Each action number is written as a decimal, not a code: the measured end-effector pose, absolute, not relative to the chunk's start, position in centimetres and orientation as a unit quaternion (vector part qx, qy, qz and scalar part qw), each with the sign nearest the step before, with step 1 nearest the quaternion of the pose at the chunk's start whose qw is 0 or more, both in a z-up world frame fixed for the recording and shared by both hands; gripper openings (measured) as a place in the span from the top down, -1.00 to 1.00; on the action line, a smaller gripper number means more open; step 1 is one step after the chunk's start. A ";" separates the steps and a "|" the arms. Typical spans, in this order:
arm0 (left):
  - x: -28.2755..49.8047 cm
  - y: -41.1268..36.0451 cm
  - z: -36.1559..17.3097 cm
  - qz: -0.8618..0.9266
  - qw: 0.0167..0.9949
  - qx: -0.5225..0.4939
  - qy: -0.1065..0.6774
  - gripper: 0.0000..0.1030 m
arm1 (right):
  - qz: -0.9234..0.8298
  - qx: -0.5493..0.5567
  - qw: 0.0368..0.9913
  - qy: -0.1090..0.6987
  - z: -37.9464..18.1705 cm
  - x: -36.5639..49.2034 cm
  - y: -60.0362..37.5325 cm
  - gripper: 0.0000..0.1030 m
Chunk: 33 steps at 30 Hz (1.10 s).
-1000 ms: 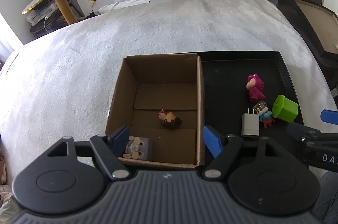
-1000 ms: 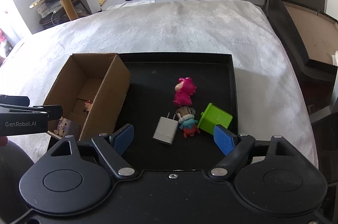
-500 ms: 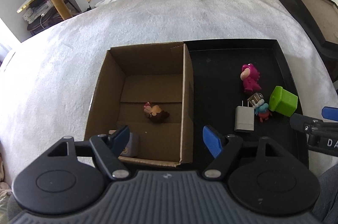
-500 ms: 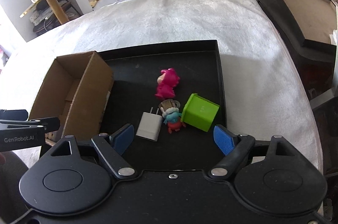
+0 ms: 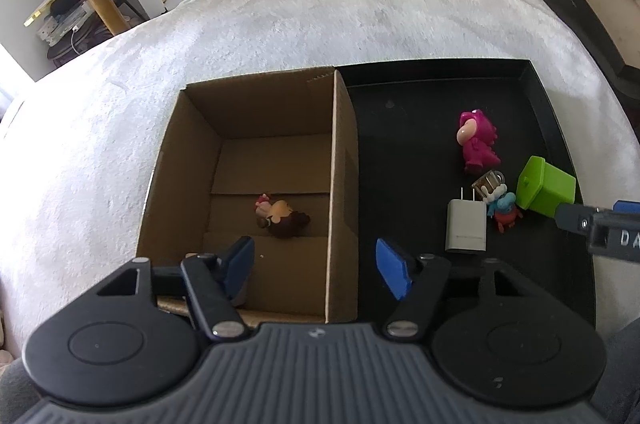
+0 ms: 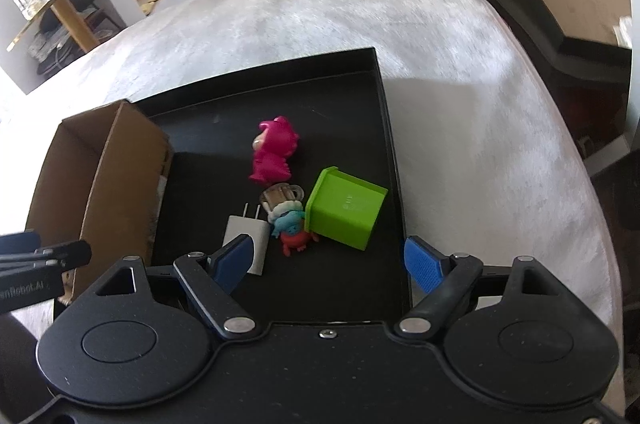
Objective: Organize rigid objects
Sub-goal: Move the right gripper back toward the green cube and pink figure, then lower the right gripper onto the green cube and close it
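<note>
Both tools are between grasps, by my reading: the step in hand is choosing the next piece to move into the cardboard box (image 5: 256,184).

Nearest in the right wrist view, the right hand-held gripper (image 6: 326,262) has its jaws spread wide and holds nothing. It hangs over the near end of the black tray (image 6: 384,128), right of the box. Just beyond its left pad lies the white charger (image 6: 246,232), then the small blue-and-red figure (image 6: 292,228) touching the green cube (image 6: 344,210), a little brown mug-shaped trinket (image 6: 278,194), and farthest the pink figure (image 6: 274,152).

The next move calls for lowering onto one piece (the charger looks easiest) without nudging the cluster.

The left hand-held gripper (image 5: 316,264), also wide open and empty, straddles the box's right wall. Only its view shows the box floor: a brown-haired figurine (image 5: 282,218) lies there, with something grey behind the left pad that I cannot identify.
</note>
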<state>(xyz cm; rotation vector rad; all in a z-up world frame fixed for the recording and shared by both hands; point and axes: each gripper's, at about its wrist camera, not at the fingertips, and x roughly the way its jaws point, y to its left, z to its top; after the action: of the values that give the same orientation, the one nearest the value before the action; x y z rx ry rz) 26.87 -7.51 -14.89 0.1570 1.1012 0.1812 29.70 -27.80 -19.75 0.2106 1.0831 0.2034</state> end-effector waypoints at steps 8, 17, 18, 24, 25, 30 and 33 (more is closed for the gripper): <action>27.4 -7.9 -16.0 0.076 0.843 0.084 0.527 -0.27 | 0.069 0.130 0.838 0.525 -21.4 31.4 -28.1 -0.60; 28.0 -7.7 -16.9 0.070 0.839 0.073 0.535 -0.01 | 0.051 0.122 0.833 0.536 -22.5 32.9 -27.4 -0.60; 28.1 -7.6 -16.9 0.071 0.839 0.072 0.534 0.01 | 0.049 0.121 0.833 0.538 -22.6 33.0 -27.3 -0.60; 28.6 -7.2 -17.0 0.071 0.840 0.068 0.534 0.02 | 0.031 0.101 0.831 0.546 -23.6 33.8 -26.4 -0.60; 28.7 -7.2 -17.1 0.070 0.840 0.069 0.534 0.02 | 0.027 0.098 0.831 0.548 -23.7 33.9 -26.3 -0.59; 28.9 -7.3 -17.1 0.066 0.839 0.070 0.535 0.02 | 0.009 0.073 0.834 0.547 -24.0 34.0 -25.9 -0.23; 28.8 -7.3 -17.1 0.065 0.839 0.070 0.536 0.02 | 0.004 0.066 0.838 0.541 -23.6 33.9 -26.3 0.05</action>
<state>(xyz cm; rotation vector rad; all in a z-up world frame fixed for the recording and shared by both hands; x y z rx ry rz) 28.84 -7.27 -17.07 0.1474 1.1332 0.1375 33.89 -26.35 -23.59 0.1390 1.1448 0.0081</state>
